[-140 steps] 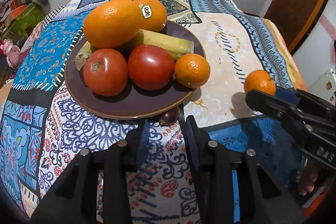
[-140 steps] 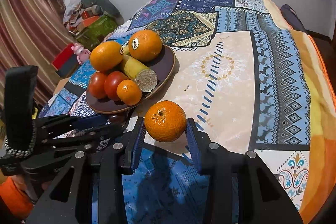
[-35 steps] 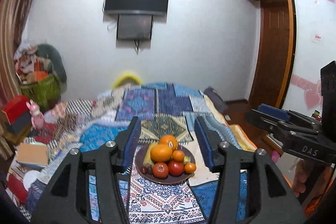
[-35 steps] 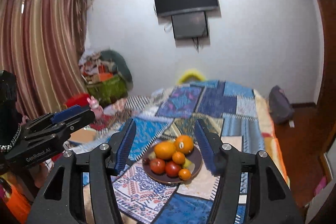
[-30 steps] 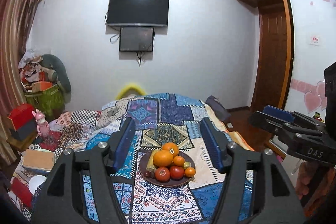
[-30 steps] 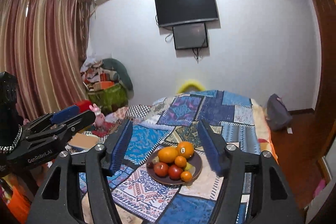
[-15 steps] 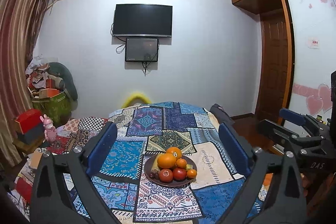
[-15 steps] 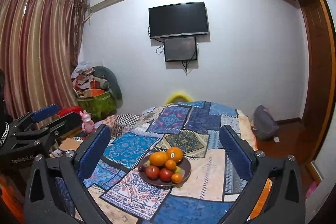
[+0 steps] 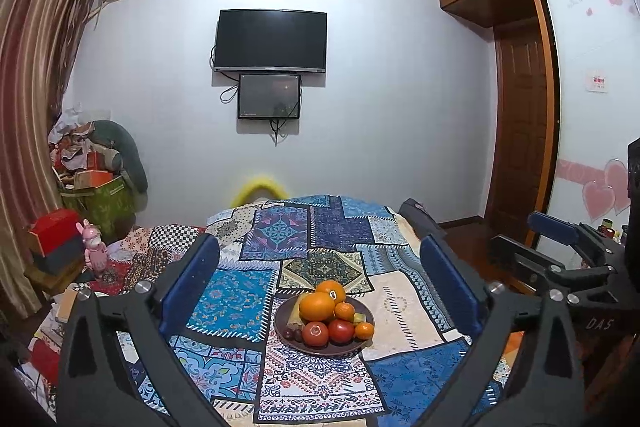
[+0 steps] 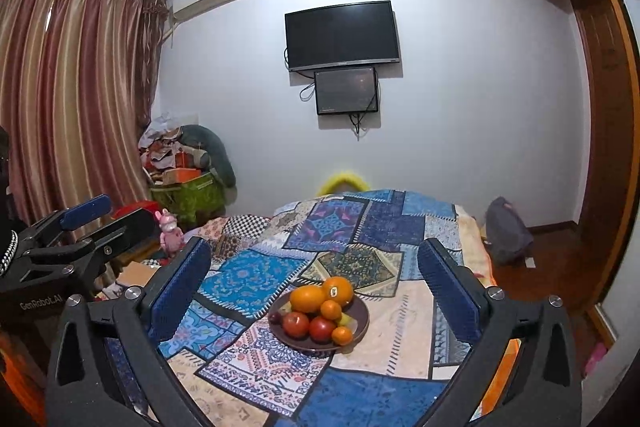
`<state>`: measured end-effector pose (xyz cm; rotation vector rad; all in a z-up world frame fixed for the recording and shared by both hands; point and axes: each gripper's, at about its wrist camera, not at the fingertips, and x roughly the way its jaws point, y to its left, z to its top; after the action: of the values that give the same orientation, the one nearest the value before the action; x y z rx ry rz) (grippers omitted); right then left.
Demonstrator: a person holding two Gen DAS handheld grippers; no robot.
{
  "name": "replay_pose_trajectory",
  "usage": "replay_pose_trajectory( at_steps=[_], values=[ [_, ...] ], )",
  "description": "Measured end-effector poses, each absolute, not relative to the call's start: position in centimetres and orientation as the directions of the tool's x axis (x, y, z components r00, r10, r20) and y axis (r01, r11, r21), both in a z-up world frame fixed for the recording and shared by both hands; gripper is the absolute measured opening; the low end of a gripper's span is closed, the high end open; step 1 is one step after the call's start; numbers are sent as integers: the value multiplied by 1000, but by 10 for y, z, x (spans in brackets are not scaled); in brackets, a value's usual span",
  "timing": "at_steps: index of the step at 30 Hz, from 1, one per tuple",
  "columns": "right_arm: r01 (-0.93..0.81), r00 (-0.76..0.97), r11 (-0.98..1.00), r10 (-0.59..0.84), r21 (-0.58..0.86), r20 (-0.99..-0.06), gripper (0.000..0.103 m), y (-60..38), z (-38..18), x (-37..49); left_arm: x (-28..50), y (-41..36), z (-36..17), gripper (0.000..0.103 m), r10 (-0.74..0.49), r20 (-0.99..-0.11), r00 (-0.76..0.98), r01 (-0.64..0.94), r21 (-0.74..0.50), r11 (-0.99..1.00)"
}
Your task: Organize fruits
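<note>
A dark brown plate (image 9: 294, 341) of fruit sits on the patchwork cloth, far ahead of both grippers. It holds oranges (image 9: 317, 306), two red tomatoes (image 9: 315, 333), small mandarins (image 9: 364, 330), a banana and dark grapes. The plate also shows in the right wrist view (image 10: 360, 321), with its oranges (image 10: 307, 299) and tomatoes (image 10: 296, 323). My left gripper (image 9: 320, 259) is wide open and empty, held high and back. My right gripper (image 10: 314, 263) is also wide open and empty. Each gripper shows at the edge of the other's view.
The patchwork cloth (image 9: 280, 239) covers a bed or table. A wall TV (image 9: 271, 41) hangs behind. Clutter with a green box (image 9: 100, 199), a red box (image 9: 52, 233) and a pink toy (image 9: 94, 247) is at left. A wooden door (image 9: 520, 131) is at right.
Both grippers have pulled back and up, away from the plate, and opened wider. The mandarin the right gripper held 4.7 s ago now lies on the plate.
</note>
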<state>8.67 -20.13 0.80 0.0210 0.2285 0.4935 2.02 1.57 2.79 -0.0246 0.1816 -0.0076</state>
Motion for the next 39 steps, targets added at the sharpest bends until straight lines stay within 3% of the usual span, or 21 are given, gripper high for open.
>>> replay_pose_trajectory(
  at_steps=[39],
  values=[
    [-464,860,880,475,106,-187,103,-206,12,82,25,7,27,103,-1,-194,981,-3,-19,1000]
  ],
)
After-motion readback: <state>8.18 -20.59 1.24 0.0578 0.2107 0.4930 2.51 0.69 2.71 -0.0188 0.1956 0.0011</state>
